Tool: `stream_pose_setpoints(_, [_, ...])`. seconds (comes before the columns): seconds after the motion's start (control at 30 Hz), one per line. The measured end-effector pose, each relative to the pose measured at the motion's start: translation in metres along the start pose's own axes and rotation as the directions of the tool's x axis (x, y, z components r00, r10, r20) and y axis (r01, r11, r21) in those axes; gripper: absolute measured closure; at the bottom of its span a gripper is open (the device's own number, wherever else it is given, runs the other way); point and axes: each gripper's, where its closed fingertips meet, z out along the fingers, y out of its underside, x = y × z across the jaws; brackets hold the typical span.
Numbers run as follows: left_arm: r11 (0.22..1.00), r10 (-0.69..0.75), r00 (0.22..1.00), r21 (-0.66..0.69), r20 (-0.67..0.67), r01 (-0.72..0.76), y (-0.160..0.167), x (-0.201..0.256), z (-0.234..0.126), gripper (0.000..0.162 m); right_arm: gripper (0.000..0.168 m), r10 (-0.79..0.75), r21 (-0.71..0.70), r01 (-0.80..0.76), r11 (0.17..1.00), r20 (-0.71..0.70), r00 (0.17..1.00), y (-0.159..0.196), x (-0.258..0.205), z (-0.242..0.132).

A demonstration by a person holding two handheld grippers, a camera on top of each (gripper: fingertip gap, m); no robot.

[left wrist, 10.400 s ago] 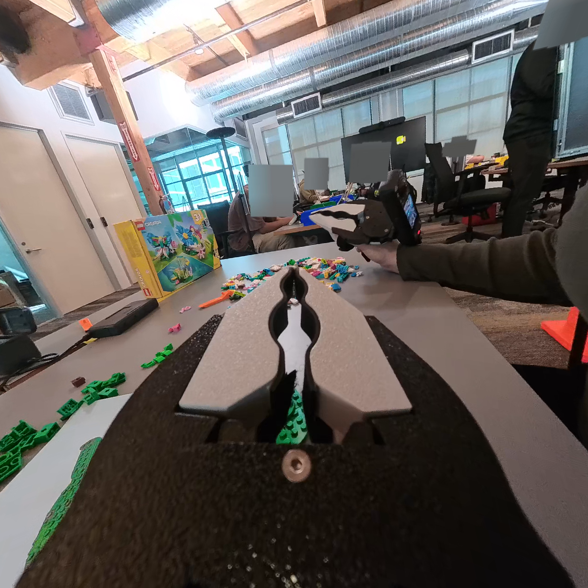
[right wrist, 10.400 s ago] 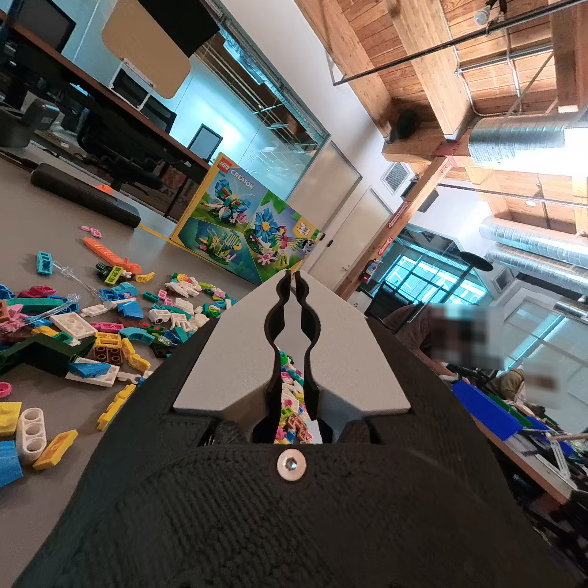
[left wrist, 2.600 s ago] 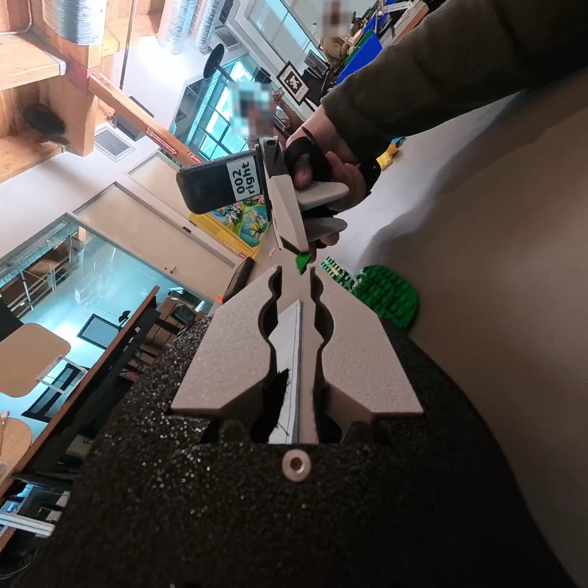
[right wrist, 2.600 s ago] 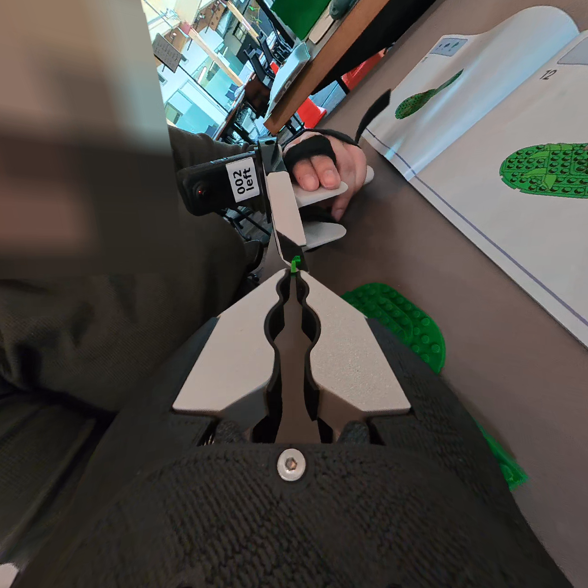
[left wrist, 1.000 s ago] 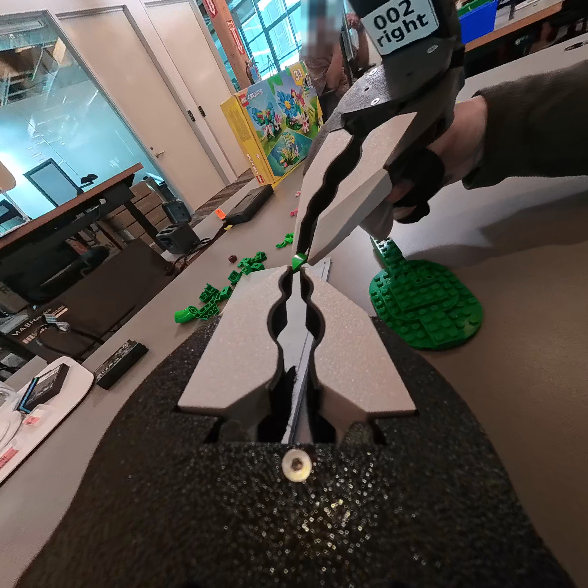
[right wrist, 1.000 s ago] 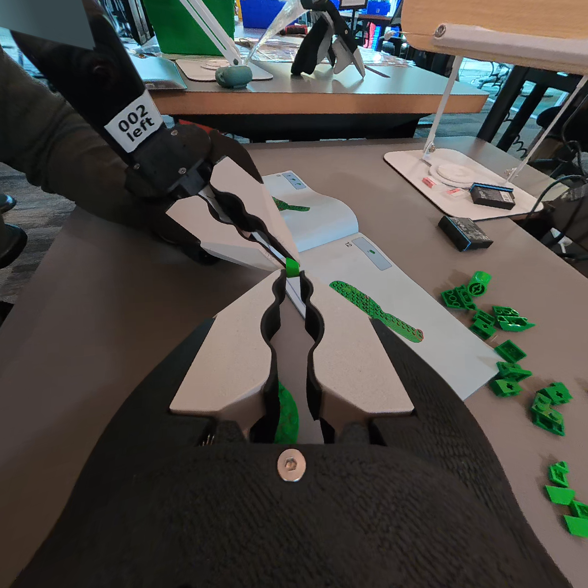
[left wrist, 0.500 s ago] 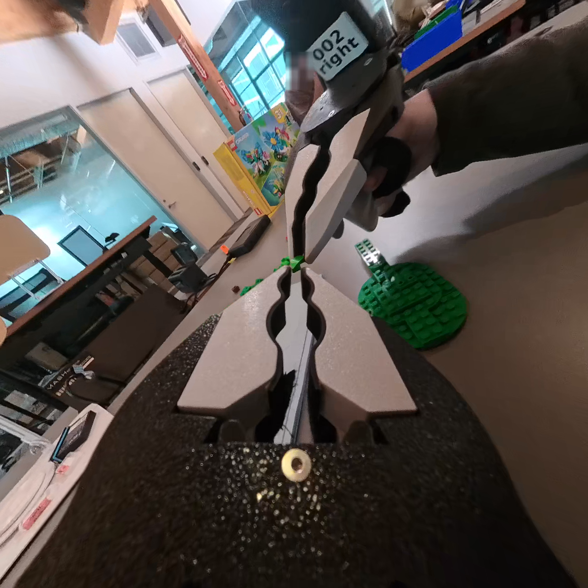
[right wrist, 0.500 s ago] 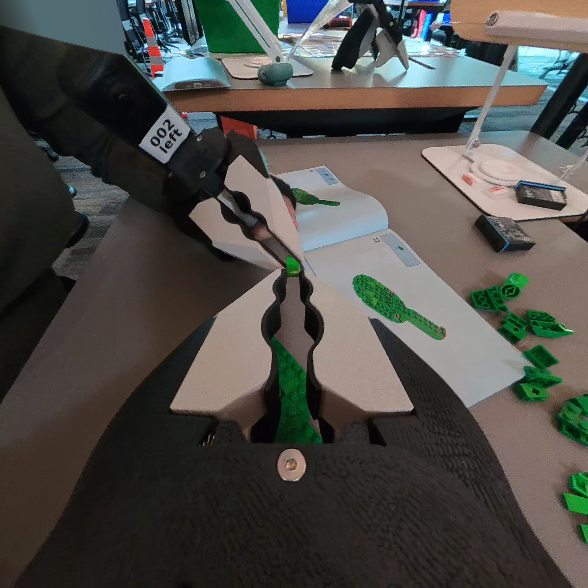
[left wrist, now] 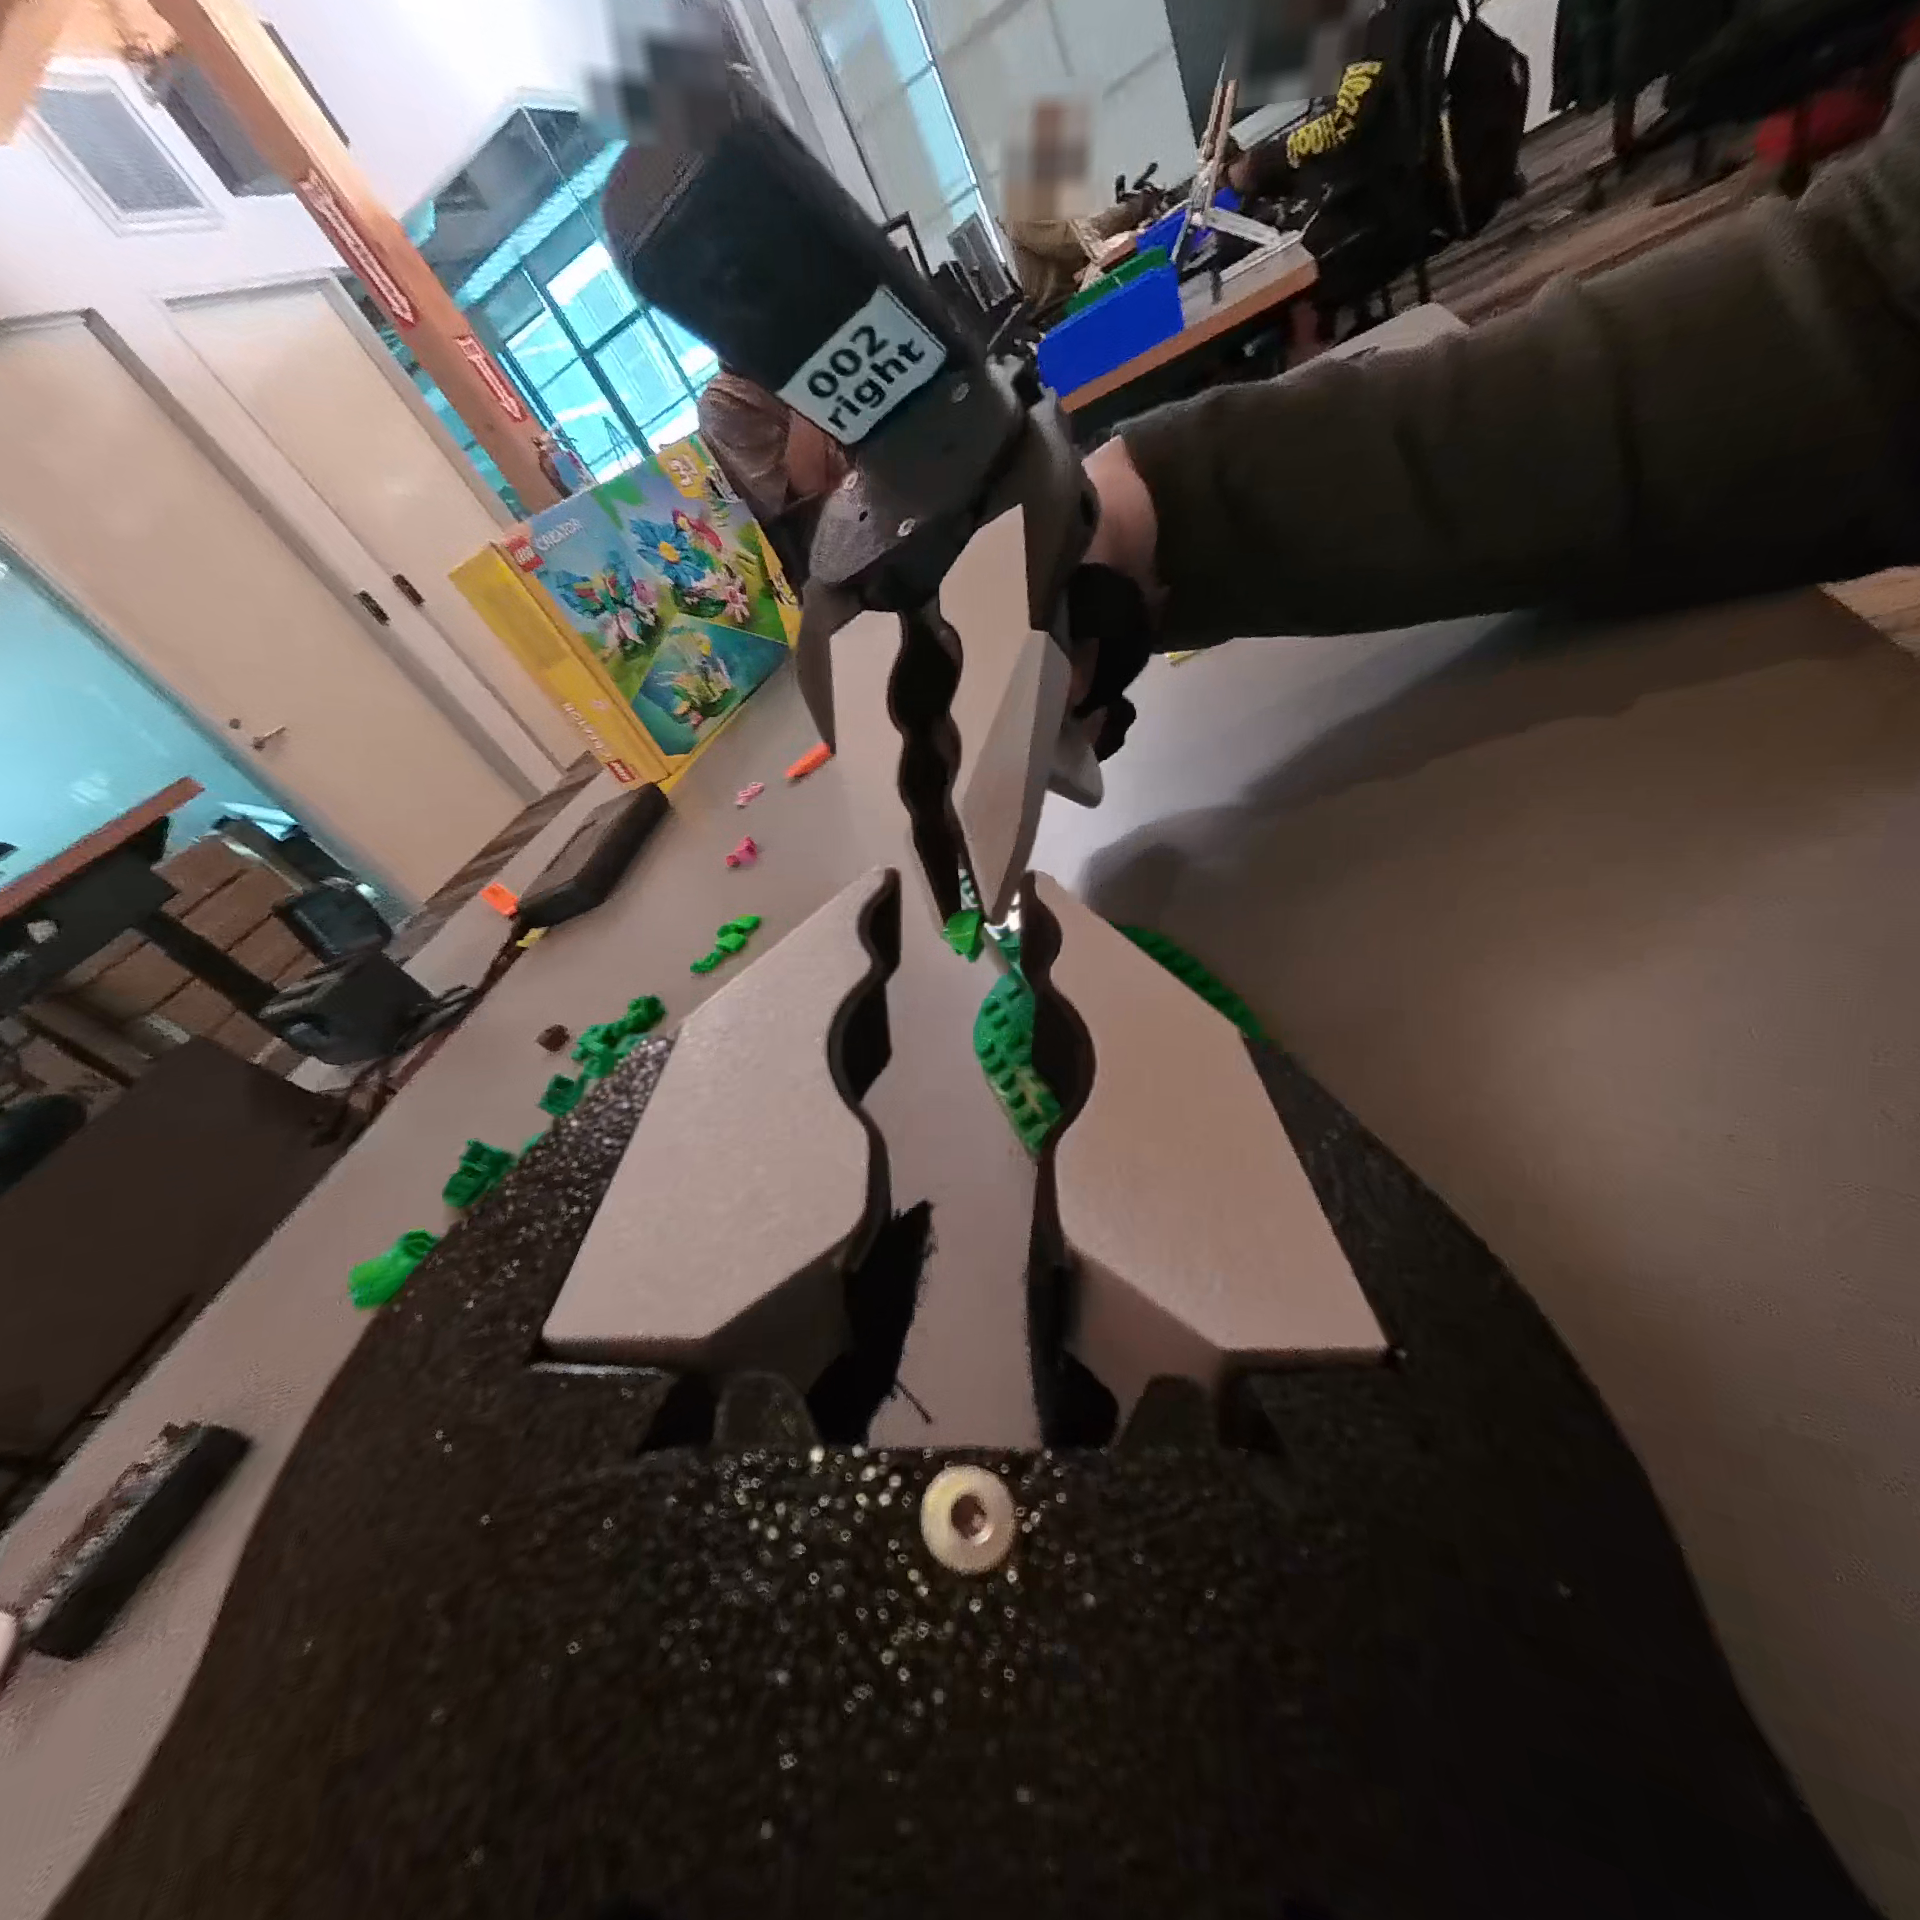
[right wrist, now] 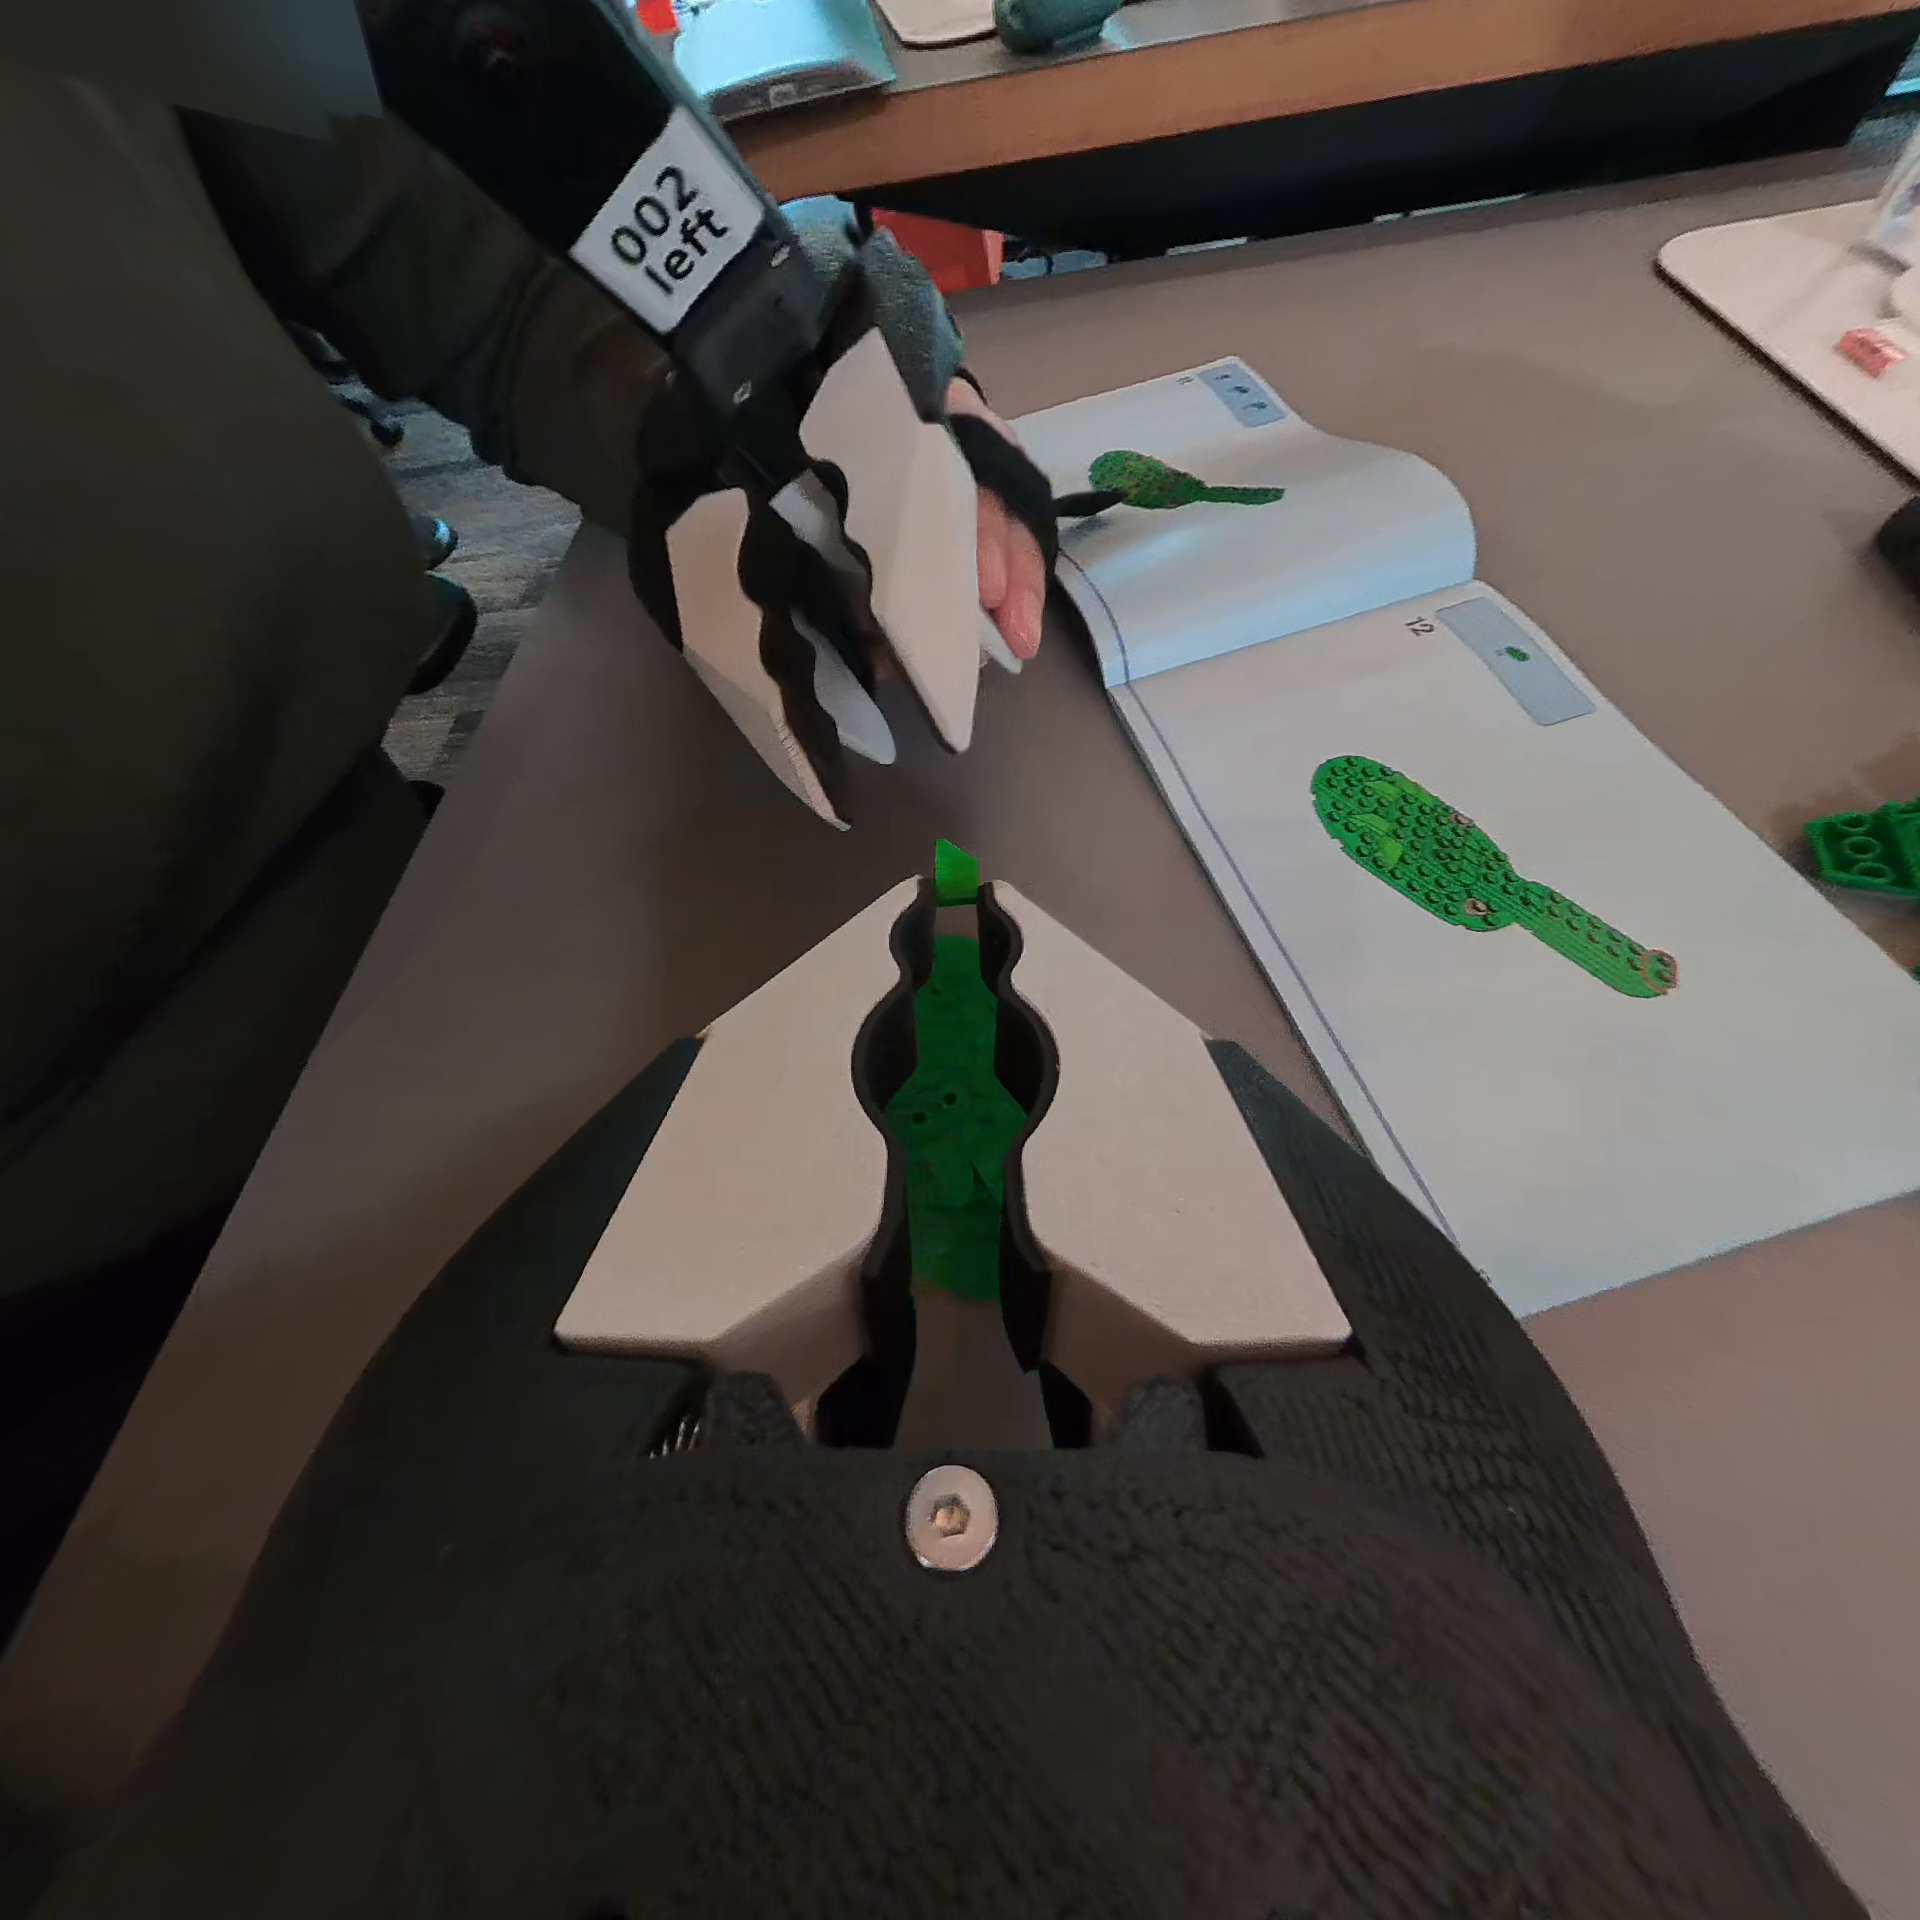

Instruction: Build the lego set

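Observation:
My right gripper (right wrist: 954, 891) is shut on a small green lego piece (right wrist: 956, 868) that sticks out past its tips. Below it, seen through the finger gap, lies the green plate assembly (right wrist: 951, 1122) on the table. In the left wrist view the right gripper (left wrist: 971, 914) points down with the piece (left wrist: 961, 930) just above the green plate assembly (left wrist: 1013, 1060). My left gripper (left wrist: 961, 894) is open and empty, its tips on either side of the right gripper's tip. In the right wrist view the left gripper (right wrist: 894, 779) hangs open a little beyond the piece.
An open instruction booklet (right wrist: 1558, 1039) lies to the right of the plates. Loose green pieces (left wrist: 603, 1039) are scattered on the table's left part, with more by the booklet (right wrist: 1865, 842). A lego box (left wrist: 644, 623) and a black block (left wrist: 592, 852) stand farther back. Only a small space, under 4 cm, lies between the two pairs of fingers.
My left gripper was shut at the small green piece together with the right one; it has opened and drawn back. The right gripper keeps the piece and has tipped down over the green plates.

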Motion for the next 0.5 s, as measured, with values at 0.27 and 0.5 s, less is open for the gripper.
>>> stream_pose_setpoints(0.27, [0.998, -0.059, 0.997, -0.02, 0.04, 0.06, 0.0005, -0.0034, 0.0009, 0.147, 0.161, -0.008, -0.002, 0.008, 1.0, -0.006, 1.0, 0.0005, 0.0006, -0.0003])
stream_pose_setpoints(0.5, [0.999, -0.028, 0.999, -0.032, 0.029, 0.029, 0.0003, 0.0037, 0.0025, 0.139, 0.161, 0.005, -0.001, -0.005, 1.0, -0.01, 1.0, 0.0031, 0.0034, 0.0004])
